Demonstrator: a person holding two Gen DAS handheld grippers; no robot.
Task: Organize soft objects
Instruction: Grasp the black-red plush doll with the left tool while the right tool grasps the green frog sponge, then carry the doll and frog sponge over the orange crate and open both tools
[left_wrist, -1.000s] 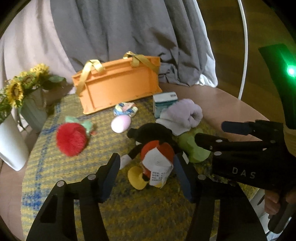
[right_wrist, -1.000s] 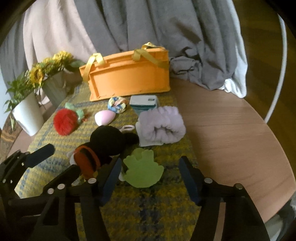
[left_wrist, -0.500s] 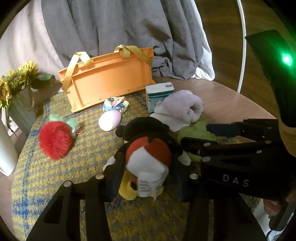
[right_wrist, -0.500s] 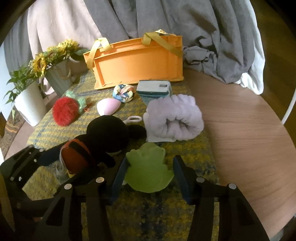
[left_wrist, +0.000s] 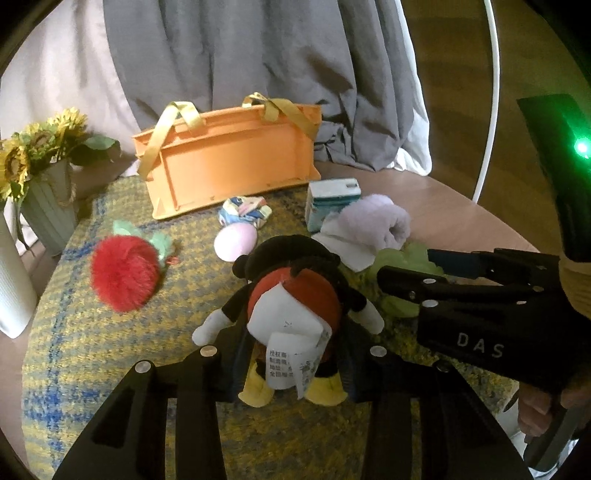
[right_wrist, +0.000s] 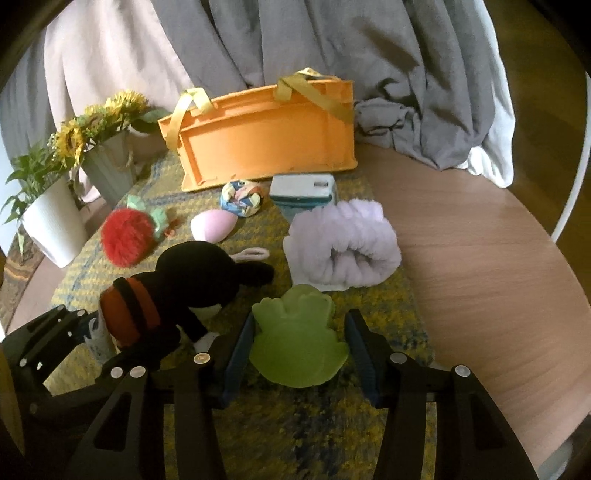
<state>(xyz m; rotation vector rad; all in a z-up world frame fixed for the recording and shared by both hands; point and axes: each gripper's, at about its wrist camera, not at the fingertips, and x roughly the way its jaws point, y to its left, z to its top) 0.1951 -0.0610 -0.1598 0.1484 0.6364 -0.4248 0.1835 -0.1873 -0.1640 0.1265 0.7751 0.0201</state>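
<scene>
The left gripper (left_wrist: 291, 363) is clamping the doll (left_wrist: 295, 306) (feet toward the camera); the right gripper (right_wrist: 301, 349) is pinching the green toy (right_wrist: 297, 343), bag (right_wrist: 266, 136) lying ahead.

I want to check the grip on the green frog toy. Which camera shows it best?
The right wrist view: the green frog toy lies whole between the right tongs. In the left wrist view only a green edge shows behind them.

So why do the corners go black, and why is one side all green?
Left wrist view: a fisheye lens rounds the picture, darkening corners; the green lamp on the right gripper tints that edge. Right wrist view: same dark corners, brighter daylight, the wooden table shines.
</scene>
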